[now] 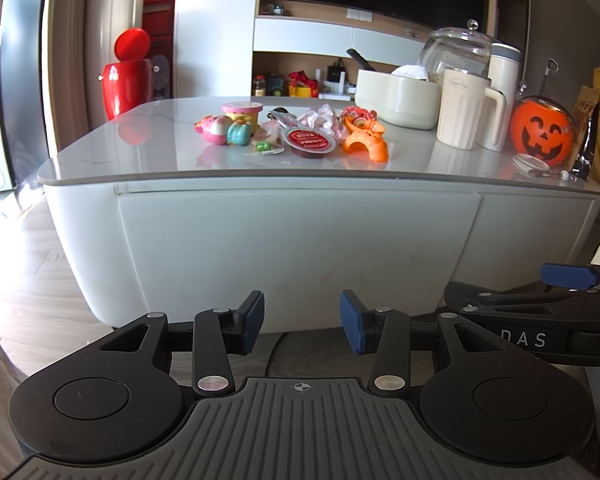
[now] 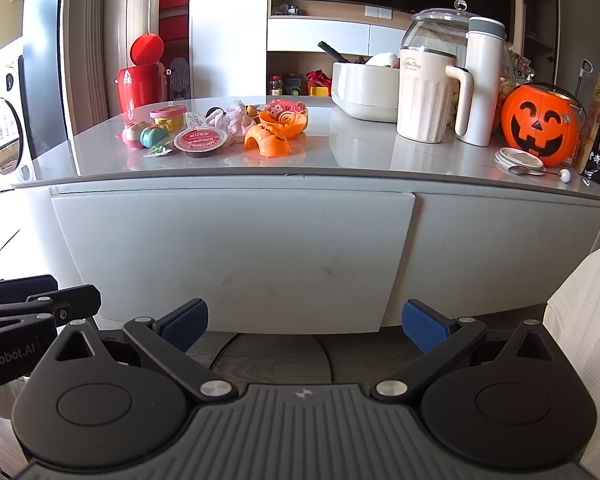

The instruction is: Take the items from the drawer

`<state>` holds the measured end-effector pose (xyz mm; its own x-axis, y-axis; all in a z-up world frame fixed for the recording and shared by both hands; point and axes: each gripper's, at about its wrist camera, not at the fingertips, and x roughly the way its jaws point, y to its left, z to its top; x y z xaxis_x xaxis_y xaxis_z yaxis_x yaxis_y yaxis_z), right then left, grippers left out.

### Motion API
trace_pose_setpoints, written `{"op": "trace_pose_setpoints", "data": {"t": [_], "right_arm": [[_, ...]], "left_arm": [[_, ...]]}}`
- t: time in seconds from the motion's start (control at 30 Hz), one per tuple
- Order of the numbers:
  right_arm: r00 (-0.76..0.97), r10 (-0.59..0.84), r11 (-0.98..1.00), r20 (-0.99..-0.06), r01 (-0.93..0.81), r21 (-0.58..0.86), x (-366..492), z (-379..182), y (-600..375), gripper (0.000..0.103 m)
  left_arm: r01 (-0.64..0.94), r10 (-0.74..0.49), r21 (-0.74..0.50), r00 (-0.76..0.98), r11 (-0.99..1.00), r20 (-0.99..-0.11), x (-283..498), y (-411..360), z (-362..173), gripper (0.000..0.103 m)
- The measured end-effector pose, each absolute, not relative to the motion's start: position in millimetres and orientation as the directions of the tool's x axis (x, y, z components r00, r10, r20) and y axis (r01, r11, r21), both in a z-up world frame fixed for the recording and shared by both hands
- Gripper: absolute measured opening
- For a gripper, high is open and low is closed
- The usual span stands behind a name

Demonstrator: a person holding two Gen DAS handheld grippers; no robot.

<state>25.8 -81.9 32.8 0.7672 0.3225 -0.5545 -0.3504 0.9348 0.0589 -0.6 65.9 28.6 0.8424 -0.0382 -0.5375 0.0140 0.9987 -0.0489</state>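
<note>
Both the left gripper [image 1: 302, 322] and right gripper [image 2: 305, 326] hang empty with jaws spread before the closed drawer [image 2: 228, 256], while small toys [image 2: 274, 130] lie loose on the tabletop [image 2: 360, 152] beside a lidded glass jar [image 2: 436, 32]

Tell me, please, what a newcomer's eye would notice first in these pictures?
Probably the orange pumpkin bucket with its grinning face, at the right end of the table top. Next, the heap of bright toys left of centre, above the shut drawer front.
</note>
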Motion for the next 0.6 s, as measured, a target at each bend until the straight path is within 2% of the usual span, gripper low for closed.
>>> {"op": "trace_pose_setpoints", "data": {"t": [0.6], "right_arm": [[0.766,0.323,0.935,-0.556,-0.35,0.059,26.3,30.9,-82.4,0.103]], "left_arm": [[0.012,-0.036,-0.049,0.843,0.999,-0.537,-0.8,66.0,28.3,0.046]]}}
